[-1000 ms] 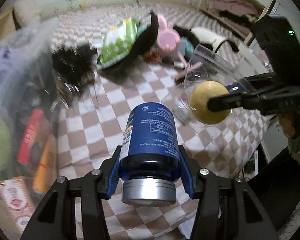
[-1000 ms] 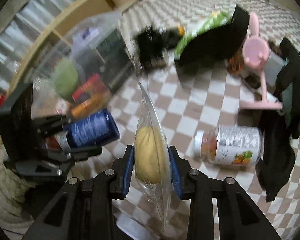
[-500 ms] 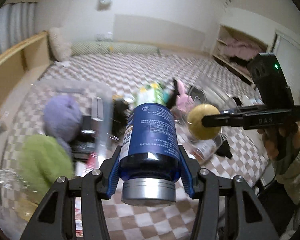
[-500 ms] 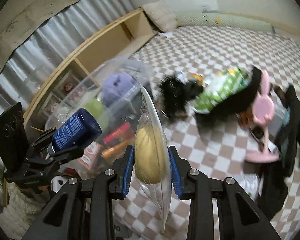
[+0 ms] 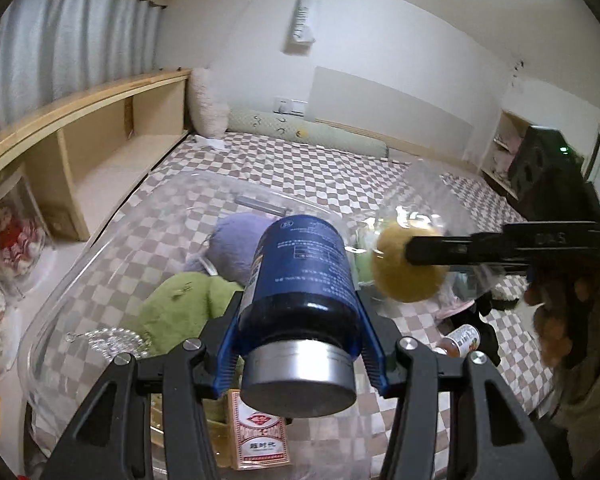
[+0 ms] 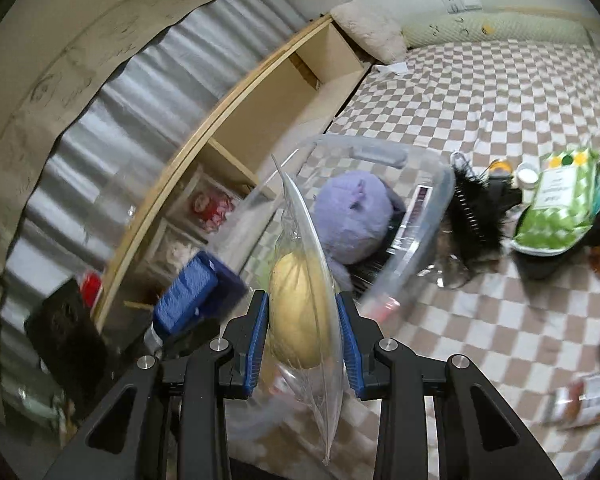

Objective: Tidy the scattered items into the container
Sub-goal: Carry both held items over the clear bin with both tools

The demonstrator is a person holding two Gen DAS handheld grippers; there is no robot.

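Left claw [image 5: 300,354]: clamped on blue bottle [image 5: 300,276]
Right claw [image 6: 302,346]: clamped on bagged yellow ball [image 6: 296,312]
Change: both lifted off bed, now over clear bin [image 5: 80,264]
Meaning: release next, likely

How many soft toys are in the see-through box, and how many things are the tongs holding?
Soft toys in the clear box: 2 (purple plush, green plush)
Things held by tongs: 2 (blue bottle in the left tongs, bagged yellow fruit in the right tongs)
Total: 4
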